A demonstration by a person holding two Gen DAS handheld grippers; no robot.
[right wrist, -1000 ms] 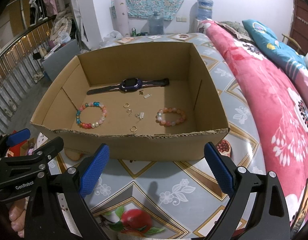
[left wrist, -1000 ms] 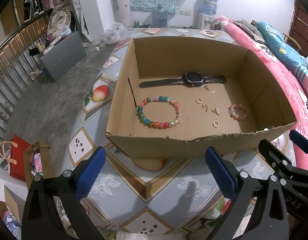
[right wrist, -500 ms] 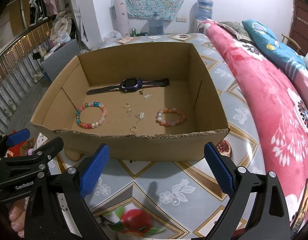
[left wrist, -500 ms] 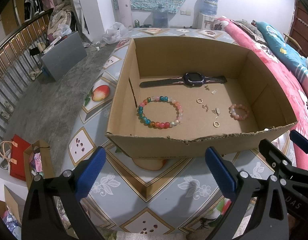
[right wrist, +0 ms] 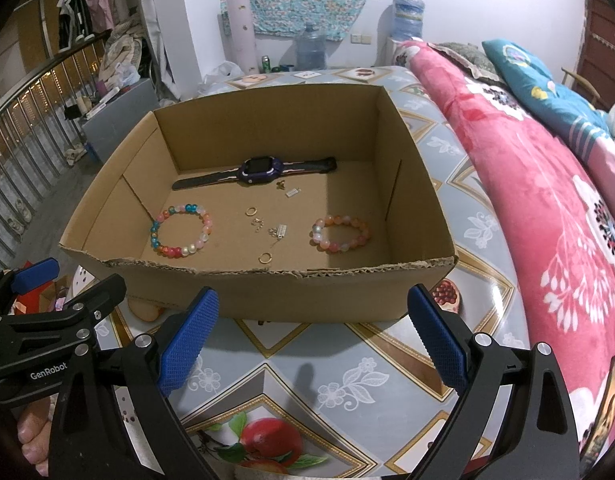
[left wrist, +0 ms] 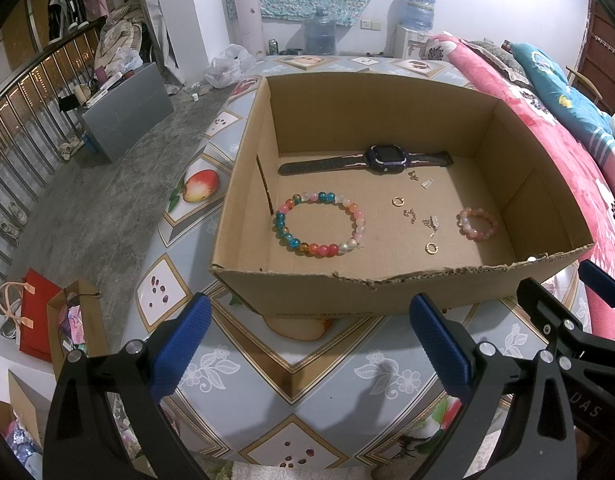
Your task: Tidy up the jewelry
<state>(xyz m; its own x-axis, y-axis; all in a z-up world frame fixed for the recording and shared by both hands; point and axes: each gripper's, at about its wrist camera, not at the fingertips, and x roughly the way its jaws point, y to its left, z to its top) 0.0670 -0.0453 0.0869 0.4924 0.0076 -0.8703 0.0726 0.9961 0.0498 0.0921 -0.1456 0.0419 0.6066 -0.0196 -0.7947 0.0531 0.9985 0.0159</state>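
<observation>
An open cardboard box [left wrist: 387, 292] [right wrist: 267, 292] stands on the patterned table. Inside lie a dark smartwatch [left wrist: 383, 158] [right wrist: 261, 170], a large multicoloured bead bracelet [left wrist: 319, 226] [right wrist: 181, 232], a small pink bead bracelet [left wrist: 477, 224] [right wrist: 341, 234], gold ring earrings [left wrist: 398, 201] [right wrist: 265, 257] and small silver pieces [left wrist: 431, 223] [right wrist: 279, 232]. My left gripper [left wrist: 307, 344] hovers open in front of the box's near wall, holding nothing. My right gripper [right wrist: 311, 336] is open too, just short of the same wall. The left gripper [right wrist: 47, 308] shows at the right wrist view's left edge.
The table [right wrist: 327, 380] has a blue-grey cloth with fruit prints. A pink floral blanket [right wrist: 547, 200] covers a bed on the right. To the left, the floor [left wrist: 87, 208] lies far below, with a grey box [left wrist: 127, 108], paper bags [left wrist: 47, 320] and a railing [left wrist: 15, 120].
</observation>
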